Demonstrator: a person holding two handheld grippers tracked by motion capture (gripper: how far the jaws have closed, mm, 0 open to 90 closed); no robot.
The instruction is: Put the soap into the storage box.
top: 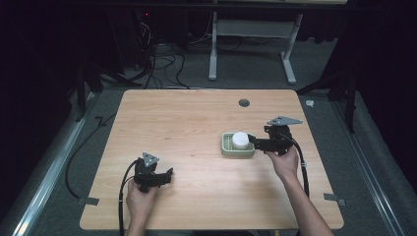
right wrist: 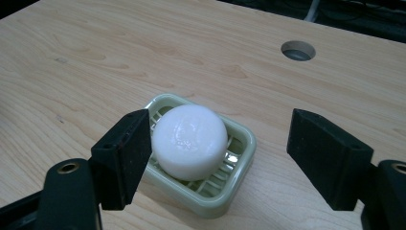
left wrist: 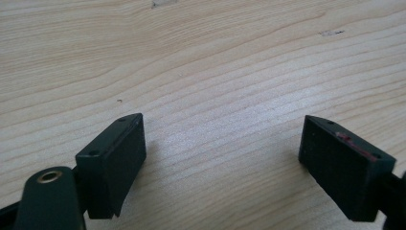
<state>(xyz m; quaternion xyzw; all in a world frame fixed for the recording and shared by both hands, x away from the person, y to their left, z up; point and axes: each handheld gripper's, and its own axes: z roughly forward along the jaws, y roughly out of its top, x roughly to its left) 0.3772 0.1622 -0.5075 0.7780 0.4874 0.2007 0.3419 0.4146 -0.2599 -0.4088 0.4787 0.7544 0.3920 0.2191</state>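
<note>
The soap (right wrist: 190, 141) lay in its dish (right wrist: 234, 191), seemingly placed; the right tool (right wrist: 218, 155) stood open around it, ungripped; the left tool (left wrist: 222, 158) waited open over bare surface (left wrist: 201, 57)

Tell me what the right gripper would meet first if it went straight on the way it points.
Probably the white soap in the green dish. The right gripper has open jaws and the soap sits just ahead between them, though depth is hard to judge.

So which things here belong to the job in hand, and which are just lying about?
In the job:
- white soap bar
- green soap dish holding it
- right tool, open beside the dish

Lying about:
- left tool, open over bare table
- grommet hole
</note>
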